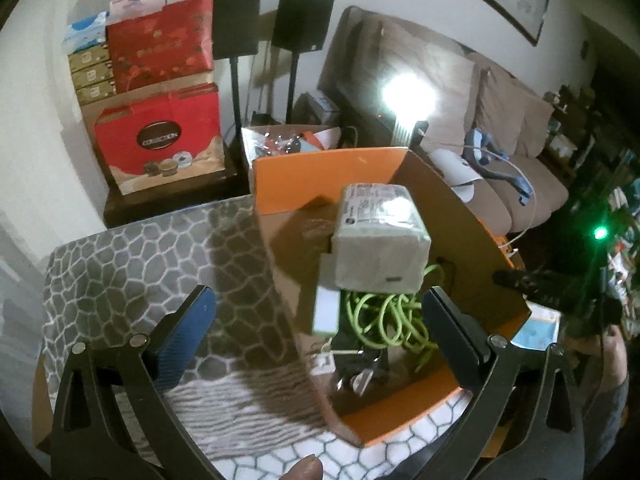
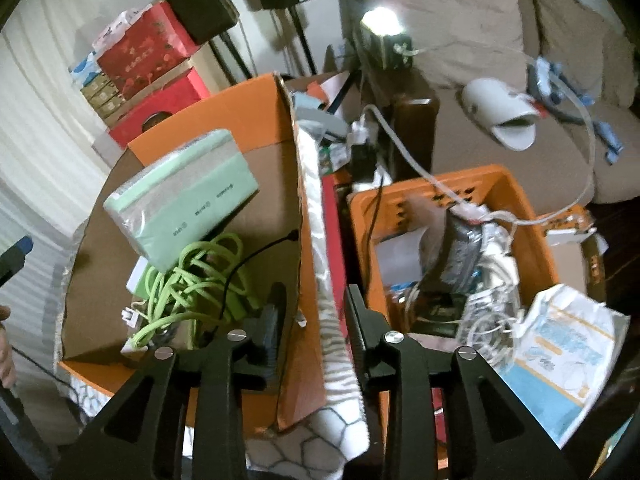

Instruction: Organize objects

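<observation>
An open orange cardboard box (image 1: 280, 168) stands on a grey patterned cloth (image 1: 132, 264). Inside it lie a pale green wrapped device (image 1: 380, 236), a coiled green cable (image 1: 380, 320) and small plugs. My left gripper (image 1: 320, 320) is open and empty, its fingers straddling the box's near left wall. In the right wrist view the same box (image 2: 224, 120) holds the green device (image 2: 184, 196) and the cable (image 2: 192, 276). My right gripper (image 2: 316, 316) is open, its fingers either side of the box's right wall.
An orange plastic crate (image 2: 520, 216) full of cables and packets sits right of the box. Red gift boxes (image 1: 160, 144) are stacked on a dark stand at the back left. A brown sofa (image 1: 500, 128) with a bright lamp (image 1: 408, 96) lies behind. A blue-and-white bag (image 2: 568, 356) lies right.
</observation>
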`<action>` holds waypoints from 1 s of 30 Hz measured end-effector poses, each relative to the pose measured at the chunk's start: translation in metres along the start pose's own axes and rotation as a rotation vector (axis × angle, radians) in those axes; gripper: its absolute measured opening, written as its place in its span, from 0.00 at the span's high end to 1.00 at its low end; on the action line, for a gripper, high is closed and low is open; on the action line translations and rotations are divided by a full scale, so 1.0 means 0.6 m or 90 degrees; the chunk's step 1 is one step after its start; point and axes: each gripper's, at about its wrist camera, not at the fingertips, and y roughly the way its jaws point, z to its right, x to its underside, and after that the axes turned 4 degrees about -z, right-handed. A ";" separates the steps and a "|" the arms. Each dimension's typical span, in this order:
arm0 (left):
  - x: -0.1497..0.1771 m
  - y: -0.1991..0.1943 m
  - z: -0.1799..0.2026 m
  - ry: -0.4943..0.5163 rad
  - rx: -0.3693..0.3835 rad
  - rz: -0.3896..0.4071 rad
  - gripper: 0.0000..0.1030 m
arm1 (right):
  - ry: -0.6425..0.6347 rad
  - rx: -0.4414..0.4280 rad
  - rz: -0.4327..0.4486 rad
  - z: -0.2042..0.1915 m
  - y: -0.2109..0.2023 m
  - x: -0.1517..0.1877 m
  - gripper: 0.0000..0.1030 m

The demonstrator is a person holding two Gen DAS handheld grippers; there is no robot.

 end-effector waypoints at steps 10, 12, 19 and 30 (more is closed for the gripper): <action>0.042 -0.040 -0.028 -0.016 -0.044 0.029 0.00 | -0.065 0.000 0.095 -0.078 -0.094 0.013 0.21; 0.052 -0.047 -0.033 -0.018 -0.057 0.035 0.00 | -0.079 -0.004 0.099 -0.097 -0.099 0.018 0.20; 0.081 -0.069 -0.058 -0.040 -0.084 0.049 0.00 | -0.134 -0.011 0.118 -0.179 -0.108 0.042 0.10; 0.130 -0.109 -0.082 -0.068 -0.156 0.093 0.00 | -0.155 0.019 0.184 -0.263 -0.100 0.095 0.00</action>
